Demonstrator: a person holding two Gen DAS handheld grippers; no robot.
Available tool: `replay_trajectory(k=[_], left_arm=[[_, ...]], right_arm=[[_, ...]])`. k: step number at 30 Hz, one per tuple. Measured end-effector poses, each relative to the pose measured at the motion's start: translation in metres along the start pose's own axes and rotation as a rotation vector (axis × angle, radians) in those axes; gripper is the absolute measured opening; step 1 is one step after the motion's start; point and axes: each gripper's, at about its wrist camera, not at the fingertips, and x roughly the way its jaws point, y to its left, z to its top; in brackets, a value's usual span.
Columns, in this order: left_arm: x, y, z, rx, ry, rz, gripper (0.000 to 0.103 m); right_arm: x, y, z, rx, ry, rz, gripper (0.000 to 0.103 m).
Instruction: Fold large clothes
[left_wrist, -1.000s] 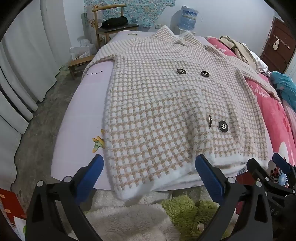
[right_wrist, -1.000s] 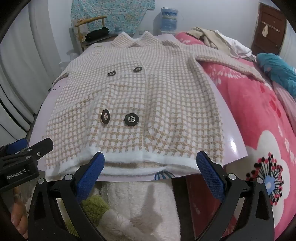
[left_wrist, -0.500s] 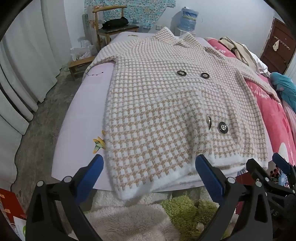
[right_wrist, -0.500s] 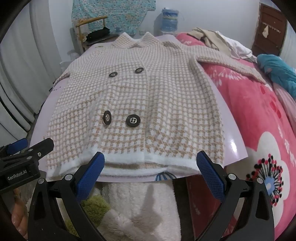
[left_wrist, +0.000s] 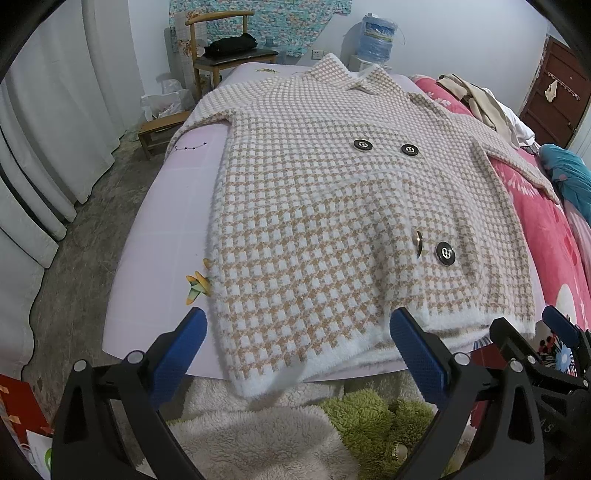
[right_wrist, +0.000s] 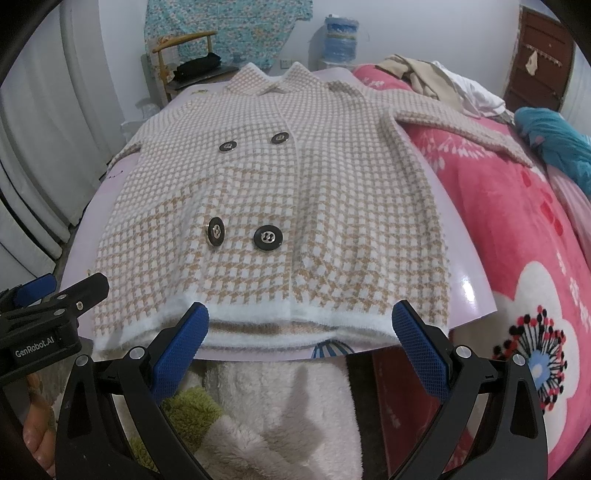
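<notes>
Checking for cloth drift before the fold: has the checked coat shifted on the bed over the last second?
No. In the left wrist view the checked coat keeps its hem corner beside the yellow-green print on the lilac sheet, as before.

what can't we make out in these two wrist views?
- Coat left sleeve end: both views, drops past the bed's far-left edge.
- Coat underside: both views, hidden by the coat itself.
- Button emblem: too small.
- Right gripper in the left wrist view: cut off by the frame edge.
</notes>
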Motion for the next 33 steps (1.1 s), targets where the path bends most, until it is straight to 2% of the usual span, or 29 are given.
replay_trajectory(k=[33], left_arm=[[-0.0007, 0.0054, 0.0027, -0.003, -0.002, -0.001, 0.098]], right_arm=[[-0.0019, 0.0005, 0.0042, -0.003, -0.001, 0.005, 0.095]])
